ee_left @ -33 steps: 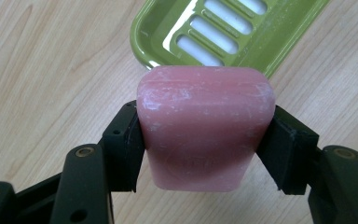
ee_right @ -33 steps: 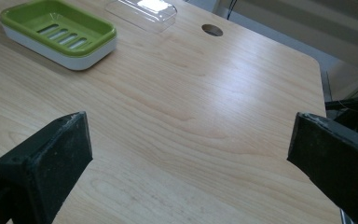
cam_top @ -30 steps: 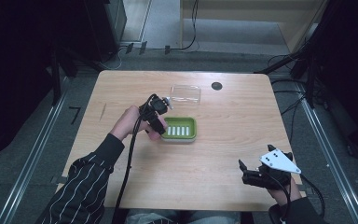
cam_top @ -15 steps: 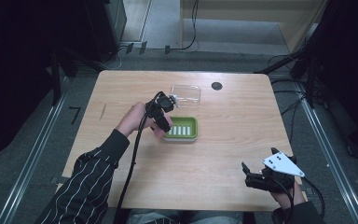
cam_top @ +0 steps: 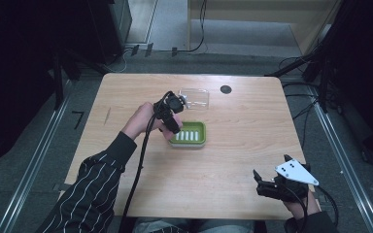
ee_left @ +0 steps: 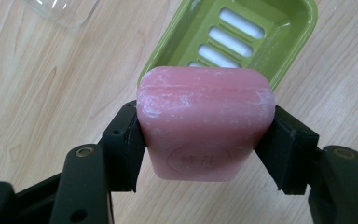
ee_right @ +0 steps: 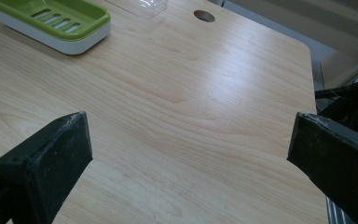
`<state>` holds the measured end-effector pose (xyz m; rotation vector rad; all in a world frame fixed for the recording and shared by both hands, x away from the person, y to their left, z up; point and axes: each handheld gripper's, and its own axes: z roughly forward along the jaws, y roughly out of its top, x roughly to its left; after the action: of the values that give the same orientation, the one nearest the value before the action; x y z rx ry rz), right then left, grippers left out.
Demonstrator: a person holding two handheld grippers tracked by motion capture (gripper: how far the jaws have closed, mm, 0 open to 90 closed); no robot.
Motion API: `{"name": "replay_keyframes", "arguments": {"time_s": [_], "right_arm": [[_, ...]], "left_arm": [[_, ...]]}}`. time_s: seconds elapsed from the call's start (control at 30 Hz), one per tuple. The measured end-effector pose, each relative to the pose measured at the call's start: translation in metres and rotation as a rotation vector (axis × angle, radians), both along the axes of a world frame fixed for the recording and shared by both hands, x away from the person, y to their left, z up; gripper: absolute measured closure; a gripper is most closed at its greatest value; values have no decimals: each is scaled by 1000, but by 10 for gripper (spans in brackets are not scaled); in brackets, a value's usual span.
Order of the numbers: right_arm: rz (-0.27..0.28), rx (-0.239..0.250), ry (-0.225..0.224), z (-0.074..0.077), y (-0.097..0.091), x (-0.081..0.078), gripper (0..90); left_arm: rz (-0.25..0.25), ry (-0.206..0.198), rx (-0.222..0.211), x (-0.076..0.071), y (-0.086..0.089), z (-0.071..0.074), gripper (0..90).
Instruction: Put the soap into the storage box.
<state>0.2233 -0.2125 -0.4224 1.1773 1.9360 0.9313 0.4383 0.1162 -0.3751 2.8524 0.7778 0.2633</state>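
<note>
You have the pink soap bar clamped between the left claw's jaws, stamped face toward you. The green slotted soap dish lies just beyond the claw, empty.

One pink soap bar, one green soap dish, one clear lid.

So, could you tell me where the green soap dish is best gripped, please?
Probably across its short width, coming straight down from above: the green soap dish lies flat with straight long rims. The open right gripper is free; the left gripper is clamped on the pink soap.
</note>
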Motion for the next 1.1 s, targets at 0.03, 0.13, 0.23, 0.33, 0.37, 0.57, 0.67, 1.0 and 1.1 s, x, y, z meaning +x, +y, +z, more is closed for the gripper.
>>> {"name": "replay_keyframes", "arguments": {"time_s": [0.03, 0.13, 0.23, 0.33, 0.37, 0.57, 0.67, 1.0, 1.1], "right_arm": [[0, 0, 0, 0, 0, 0, 0], [0, -1, 1, 0, 0, 0, 0], [-2, 1, -1, 0, 0, 0, 0], [-2, 0, 0, 0, 0, 0, 0], [-2, 0, 0, 0, 0, 0, 0], [0, 0, 1, 0, 0, 0, 0], [1, -1, 1, 0, 0, 0, 0], [0, 1, -1, 0, 0, -1, 0], [1, 0, 0, 0, 0, -1, 0]], "left_arm": [[-5, -1, 5, 1, -2, 0, 390], [-14, 1, 5, 2, -6, -3, 390], [-22, -4, 12, 3, -11, -5, 390], [-31, 2, 17, 4, -14, -6, 390], [-34, 5, 21, 5, -15, -7, 389], [-62, -8, 74, 6, -24, -12, 389], [-68, -2, 76, 6, -28, -16, 389], [-97, 15, 68, 8, -37, -28, 389], [-101, 10, 61, 9, -37, -31, 389]]}}
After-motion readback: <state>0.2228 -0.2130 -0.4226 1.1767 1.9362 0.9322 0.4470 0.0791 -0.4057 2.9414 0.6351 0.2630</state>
